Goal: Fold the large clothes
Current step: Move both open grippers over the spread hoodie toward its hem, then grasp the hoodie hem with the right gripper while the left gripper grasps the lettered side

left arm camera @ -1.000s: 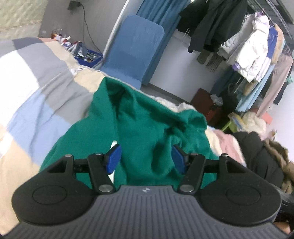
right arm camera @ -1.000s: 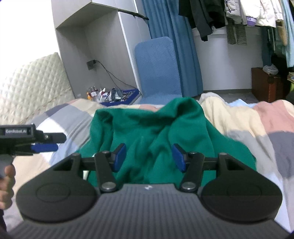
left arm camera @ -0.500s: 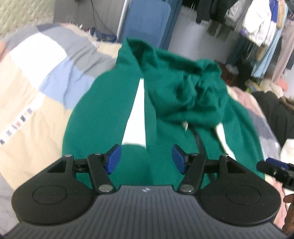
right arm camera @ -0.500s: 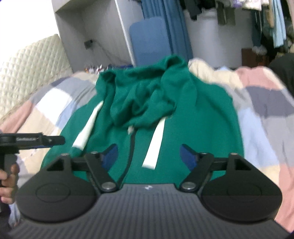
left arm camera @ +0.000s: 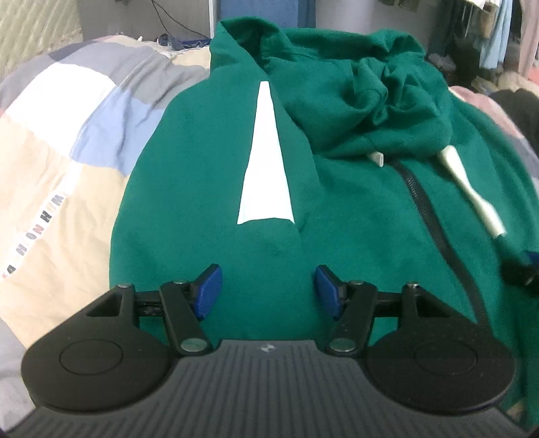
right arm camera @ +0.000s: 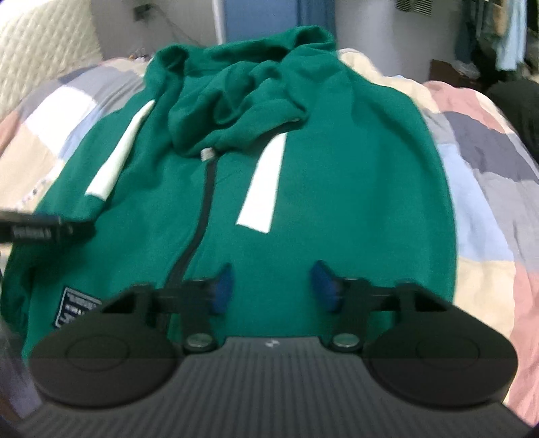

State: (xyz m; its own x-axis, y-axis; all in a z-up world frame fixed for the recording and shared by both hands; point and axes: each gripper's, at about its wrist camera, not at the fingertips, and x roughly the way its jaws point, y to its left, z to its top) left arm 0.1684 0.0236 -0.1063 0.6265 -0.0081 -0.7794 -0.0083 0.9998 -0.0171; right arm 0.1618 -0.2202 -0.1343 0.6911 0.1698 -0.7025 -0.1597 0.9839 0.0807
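A green zip hoodie [left arm camera: 353, 209] [right arm camera: 323, 188] with white stripes lies front up on a patchwork quilt, its hood bunched at the far end. My left gripper [left arm camera: 266, 286] hangs open just over the hoodie's left half, below a white stripe [left arm camera: 266, 168], with nothing between its blue pads. My right gripper [right arm camera: 271, 286] is over the right half, right of the dark zip [right arm camera: 198, 215]. Its jaws are closing, with only cloth below them and nothing pinched. Each gripper's tip shows at the edge of the other's view.
The patchwork quilt [left arm camera: 67, 141] [right arm camera: 488, 188] spreads on both sides of the hoodie. A padded headboard [right arm camera: 40, 40] stands at the far left. A blue chair [right arm camera: 256, 17] and hanging clothes [left arm camera: 498, 33] lie beyond the bed.
Both grippers have come down and tilted toward the hoodie, which now fills the views. The right jaws widened, then narrowed. The hoodie now lies spread flat with stripes and zip showing.
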